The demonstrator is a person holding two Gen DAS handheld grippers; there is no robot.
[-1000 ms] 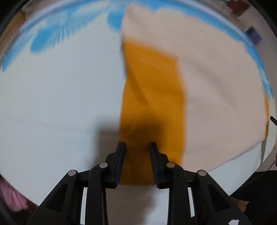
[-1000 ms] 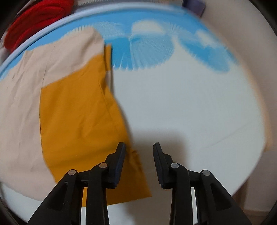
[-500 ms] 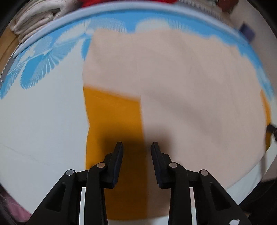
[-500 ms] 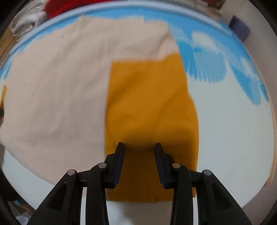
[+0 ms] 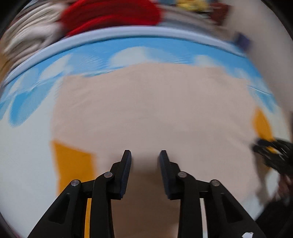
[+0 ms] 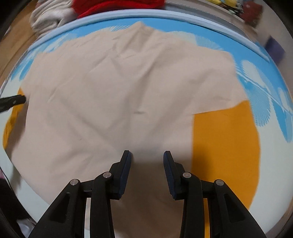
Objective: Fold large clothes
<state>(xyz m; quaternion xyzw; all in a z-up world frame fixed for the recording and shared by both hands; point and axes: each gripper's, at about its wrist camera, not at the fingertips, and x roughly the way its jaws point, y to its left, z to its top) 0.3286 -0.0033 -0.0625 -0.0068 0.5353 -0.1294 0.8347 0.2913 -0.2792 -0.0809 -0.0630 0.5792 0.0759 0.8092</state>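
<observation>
Cloth, soft and light, spread flat on the bed.
Left gripper point(image 5: 144, 152) hovers, jaws apart and empty, over the beige shirt point(image 5: 146, 109); an orange sleeve point(image 5: 73, 164) lies at eight o'clock. Right gripper point(image 6: 147, 152), jaws likewise apart on nothing, has the other sleeve at three o'clock. Limp fabric: better pinched at the hem or a sleeve edge.

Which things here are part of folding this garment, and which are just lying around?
Part of the job:
- beige and orange garment
- left gripper, open
- right gripper, open
- bed sheet under it

Lying about:
- red clothing
- white folded laundry
- purple box
</observation>
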